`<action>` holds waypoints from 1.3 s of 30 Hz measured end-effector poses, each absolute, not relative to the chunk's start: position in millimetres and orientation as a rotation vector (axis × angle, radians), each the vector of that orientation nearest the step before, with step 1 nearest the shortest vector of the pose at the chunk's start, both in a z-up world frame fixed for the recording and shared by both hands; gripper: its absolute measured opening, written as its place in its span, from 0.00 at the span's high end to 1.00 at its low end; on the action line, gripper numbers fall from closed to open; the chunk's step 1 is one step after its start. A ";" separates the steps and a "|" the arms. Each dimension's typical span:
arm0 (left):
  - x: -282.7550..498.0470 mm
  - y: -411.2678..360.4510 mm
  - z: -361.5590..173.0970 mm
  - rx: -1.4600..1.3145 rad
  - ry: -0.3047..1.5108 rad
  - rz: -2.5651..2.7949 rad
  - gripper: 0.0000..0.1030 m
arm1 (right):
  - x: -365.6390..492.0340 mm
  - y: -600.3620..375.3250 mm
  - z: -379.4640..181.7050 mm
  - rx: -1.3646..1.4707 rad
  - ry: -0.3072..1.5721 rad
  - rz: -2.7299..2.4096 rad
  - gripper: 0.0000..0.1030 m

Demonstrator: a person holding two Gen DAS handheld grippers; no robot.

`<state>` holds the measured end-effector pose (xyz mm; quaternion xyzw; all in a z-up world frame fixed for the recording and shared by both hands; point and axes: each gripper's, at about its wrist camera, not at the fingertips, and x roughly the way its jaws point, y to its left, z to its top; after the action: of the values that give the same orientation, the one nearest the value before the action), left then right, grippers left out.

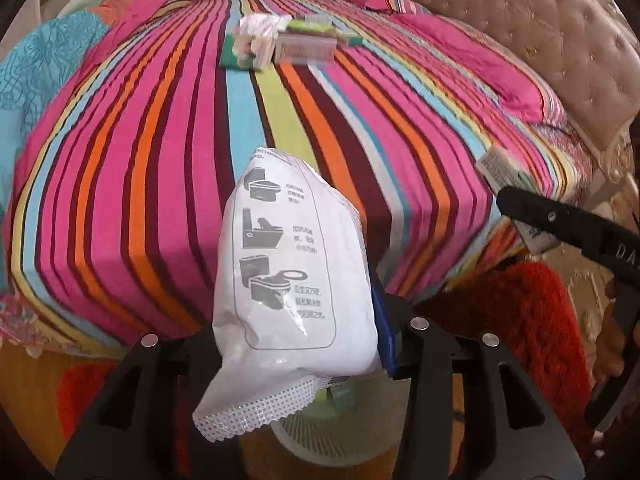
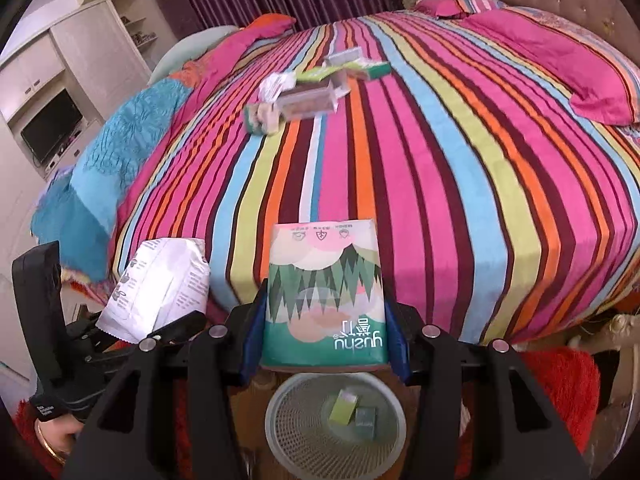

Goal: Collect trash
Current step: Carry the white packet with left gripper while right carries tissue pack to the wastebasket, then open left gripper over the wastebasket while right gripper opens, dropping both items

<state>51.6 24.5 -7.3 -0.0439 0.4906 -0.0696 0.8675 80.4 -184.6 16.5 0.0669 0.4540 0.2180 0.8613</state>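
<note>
Below, the mesh basket (image 2: 296,432) holds two small boxes (image 2: 354,412).

Bright even light, slight motion blur, strong fisheye edges.

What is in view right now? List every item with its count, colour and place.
White packet: one, white with grey toilet drawings, clamped in the left gripper.
Tissue pack: one, green with a forest print, clamped in the right gripper.
Waste basket: one, pale mesh, on the floor below the grippers.
Small boxes: two, green and teal, inside the basket.
Trash pile: several wrappers and boxes, mid-bed.
Bed: one, striped cover.
Rug: red, beside the bed.
Left gripper: black.
Right gripper: black, blue pads.
</note>
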 end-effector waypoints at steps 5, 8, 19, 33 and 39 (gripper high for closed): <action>30.1 21.6 -28.2 -0.103 1.092 -0.156 0.57 | 64.8 -182.1 -4.3 0.165 1.041 0.471 0.53; 22.2 16.5 -41.0 -0.102 1.129 -0.171 0.57 | 59.0 -178.8 -21.9 0.181 1.118 0.478 0.53; 13.1 15.5 -90.1 -0.207 1.291 -0.194 0.57 | 56.7 -182.5 -71.2 0.260 1.320 0.437 0.53; 22.1 12.9 -150.4 -0.267 1.526 -0.194 0.57 | 63.7 -186.2 -145.1 0.404 1.620 0.369 0.53; 24.9 8.1 -172.8 -0.282 1.608 -0.200 0.57 | 67.0 -182.4 -171.6 0.404 1.709 0.314 0.53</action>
<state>24.9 8.1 -172.8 -0.1256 0.7162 -0.0893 0.6806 67.0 -182.4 -171.6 0.1762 0.7457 0.1369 0.6278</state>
